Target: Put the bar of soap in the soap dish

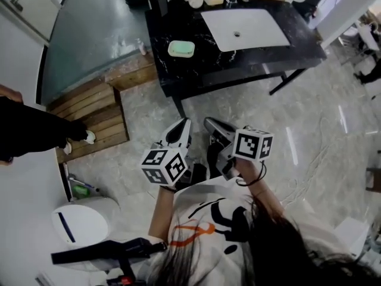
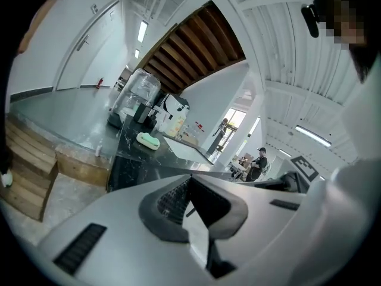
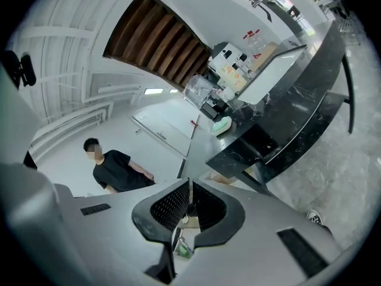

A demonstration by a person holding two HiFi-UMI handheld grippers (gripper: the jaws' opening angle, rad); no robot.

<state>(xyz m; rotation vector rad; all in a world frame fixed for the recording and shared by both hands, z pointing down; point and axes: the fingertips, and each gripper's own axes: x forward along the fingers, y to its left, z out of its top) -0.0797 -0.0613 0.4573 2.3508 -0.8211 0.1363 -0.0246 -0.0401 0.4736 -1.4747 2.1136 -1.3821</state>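
Observation:
A pale green soap dish (image 1: 180, 48) lies on the black marble counter (image 1: 196, 70), left of the white sink; I cannot tell a bar of soap apart from it. It also shows far off as the green dish (image 2: 147, 139) in the left gripper view and as the green dish (image 3: 222, 124) in the right gripper view. My left gripper (image 1: 181, 124) and right gripper (image 1: 209, 123) hang side by side over the floor, close to my body and well short of the counter. The left gripper (image 2: 190, 180) has its jaws together with nothing between them. The right gripper (image 3: 189, 186) is shut and empty too.
A white sink basin (image 1: 244, 28) is set in the counter, with bottles and a cup along its back edge. Wooden steps (image 1: 89, 115) lie at the left, where a person in black (image 1: 30, 130) stands. A white round bin (image 1: 80, 222) sits near my left side.

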